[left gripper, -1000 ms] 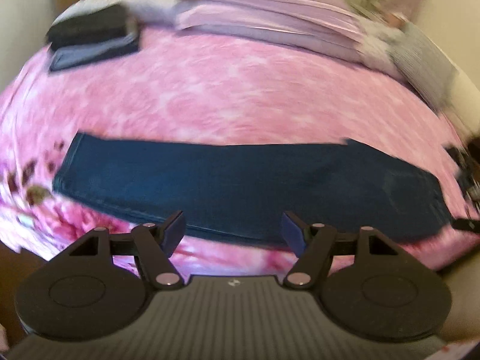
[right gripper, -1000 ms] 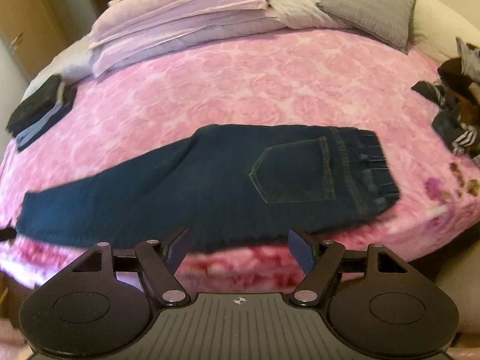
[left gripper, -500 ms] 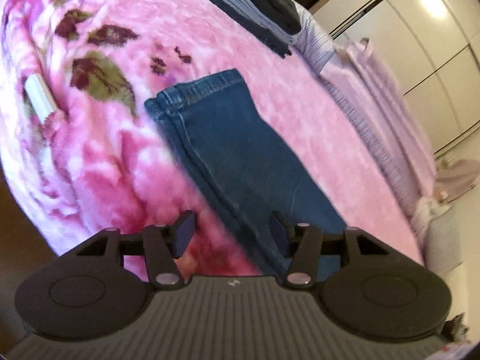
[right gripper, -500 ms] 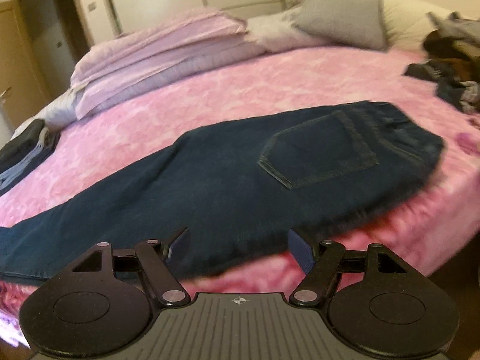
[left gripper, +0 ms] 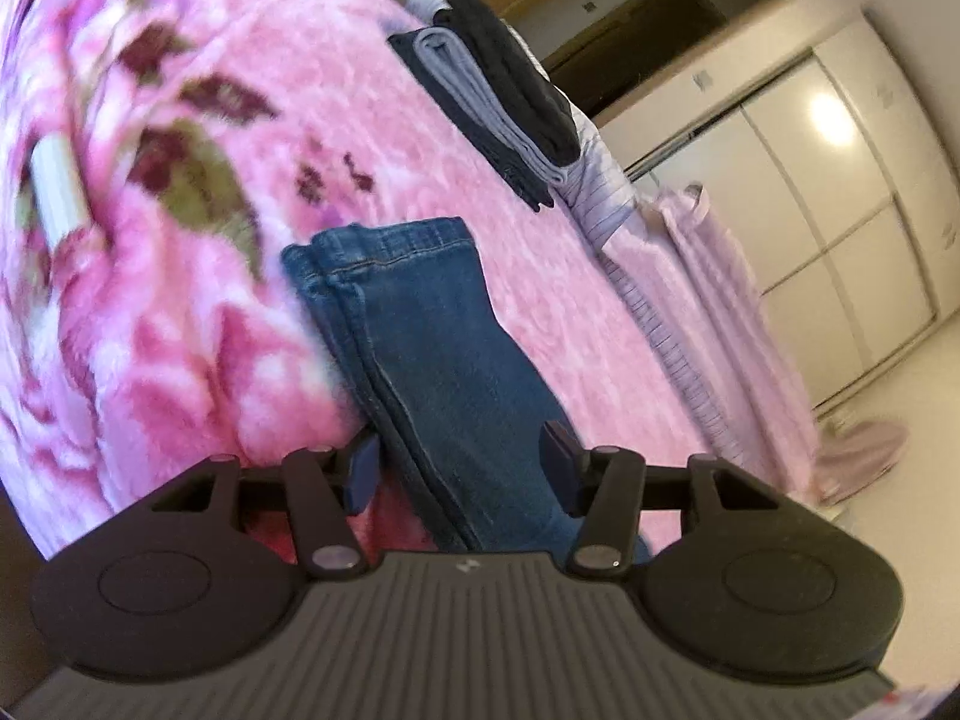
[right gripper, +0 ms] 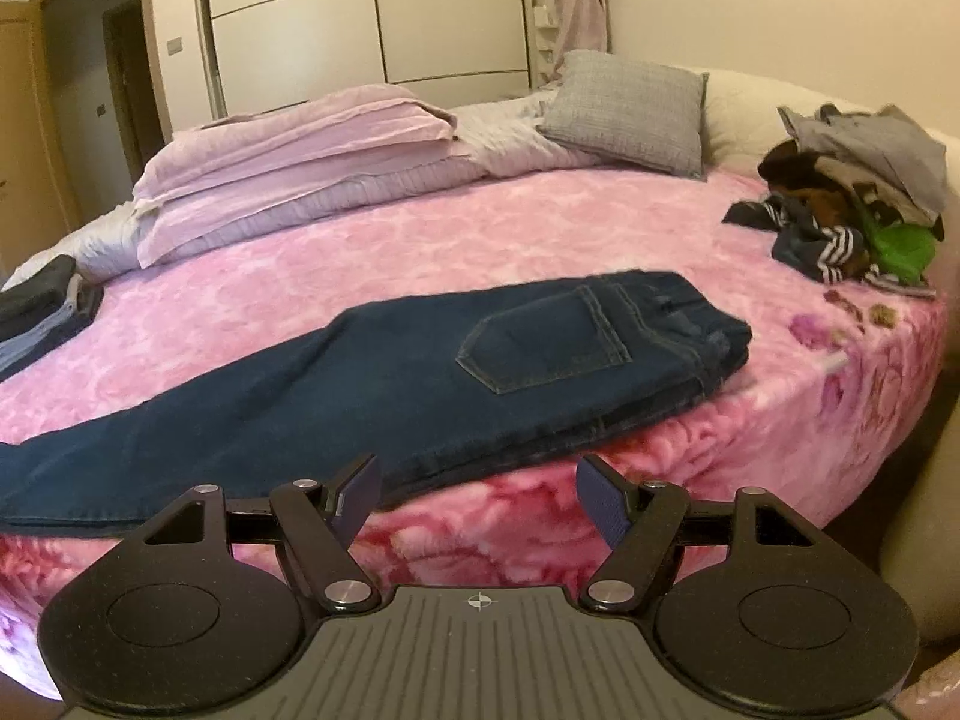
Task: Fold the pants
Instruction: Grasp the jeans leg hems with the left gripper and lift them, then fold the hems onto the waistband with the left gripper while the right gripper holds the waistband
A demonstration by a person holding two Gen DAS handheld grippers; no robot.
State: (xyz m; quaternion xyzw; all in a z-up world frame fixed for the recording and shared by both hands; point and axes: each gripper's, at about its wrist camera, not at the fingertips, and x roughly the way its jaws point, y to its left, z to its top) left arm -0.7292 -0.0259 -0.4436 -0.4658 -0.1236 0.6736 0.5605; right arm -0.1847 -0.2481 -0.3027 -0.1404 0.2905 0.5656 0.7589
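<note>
Folding the pants (right gripper: 336, 384) a second time is, I think, the step in hand: they lie flat on the pink bed (right gripper: 480, 228) near its front edge, the two legs already one on the other, the waist and back pocket toward the right.

The left gripper (left gripper: 459, 468) is over the leg end, near the hems. Its jaws have just been closing, and now they stand half wide with the denim between them, but the fingers (left gripper: 363, 471) do not yet press it.

The right gripper (right gripper: 477, 492) is in front of the bed edge below the seat, fingers wide and empty.

To do it well, the left should take both layers together, and the right should take the waist, so the layers do not slide apart.
</note>
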